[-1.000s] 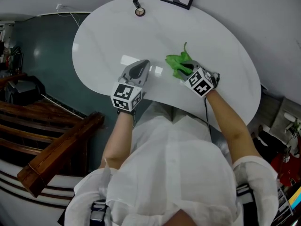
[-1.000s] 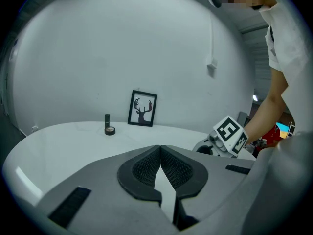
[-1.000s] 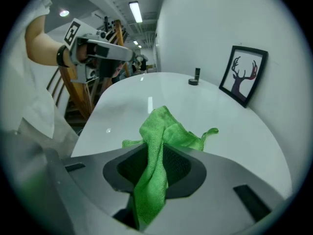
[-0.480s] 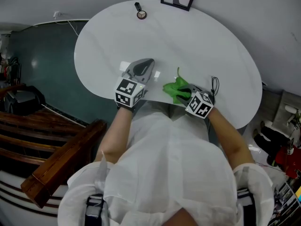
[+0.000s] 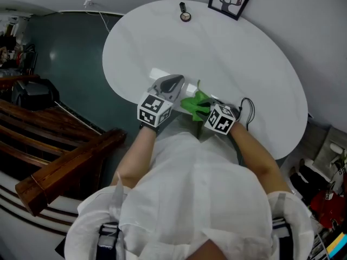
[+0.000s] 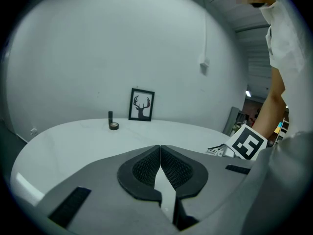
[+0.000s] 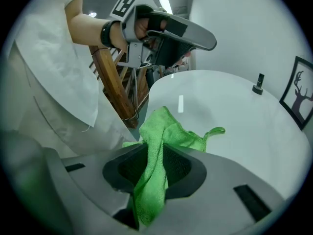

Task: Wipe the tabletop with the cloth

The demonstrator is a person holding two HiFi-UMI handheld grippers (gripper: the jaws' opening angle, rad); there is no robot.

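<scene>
A green cloth (image 5: pixel 194 104) lies bunched on the near edge of the white oval tabletop (image 5: pixel 233 58). My right gripper (image 5: pixel 205 109) is shut on it; in the right gripper view the cloth (image 7: pixel 161 146) runs up between the two jaws and spills forward onto the table. My left gripper (image 5: pixel 170 85) hovers just left of the cloth, over the table's near edge. In the left gripper view its jaws (image 6: pixel 160 161) meet at the tips with nothing between them.
A framed deer picture (image 5: pixel 230 0) leans on the wall at the far side, with a small black roll and stick (image 5: pixel 185 13) beside it. Dark wooden furniture (image 5: pixel 59 156) stands to the left. A black cable (image 5: pixel 248 108) loops by the right gripper.
The right gripper has dragged the cloth toward the person and leftward to the table's near edge. The left gripper has stayed beside it; the head view has shifted.
</scene>
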